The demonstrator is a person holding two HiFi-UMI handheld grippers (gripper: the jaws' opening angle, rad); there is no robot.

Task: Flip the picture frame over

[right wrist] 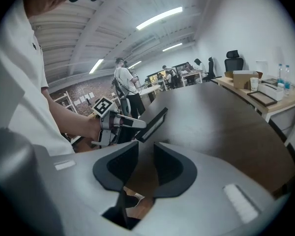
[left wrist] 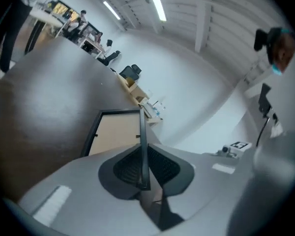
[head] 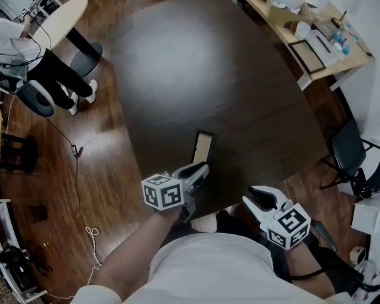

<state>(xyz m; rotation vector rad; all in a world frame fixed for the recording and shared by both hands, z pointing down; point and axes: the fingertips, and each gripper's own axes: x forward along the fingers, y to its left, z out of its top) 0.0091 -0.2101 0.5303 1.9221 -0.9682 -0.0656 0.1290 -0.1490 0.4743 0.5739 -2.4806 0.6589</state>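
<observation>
A black-rimmed picture frame (head: 203, 147) with a tan backing stands tilted up on edge over the dark table (head: 209, 75), near the table's front edge. My left gripper (head: 197, 171) is shut on the frame's near rim. In the left gripper view the frame's thin black rim (left wrist: 142, 146) runs straight between the pads, and the tan backing (left wrist: 115, 135) faces left. In the right gripper view the picture frame (right wrist: 152, 124) is raised off the table in the left gripper (right wrist: 130, 124). My right gripper (head: 258, 201) hangs open off the table's front edge, with nothing between its fingers (right wrist: 119, 165).
A light wooden desk (head: 304, 27) with boxes, bottles and another dark frame stands at the back right. A black chair (head: 351, 151) is to the right, a round table (head: 60, 21) and a seated person at the back left. Cables lie on the wooden floor.
</observation>
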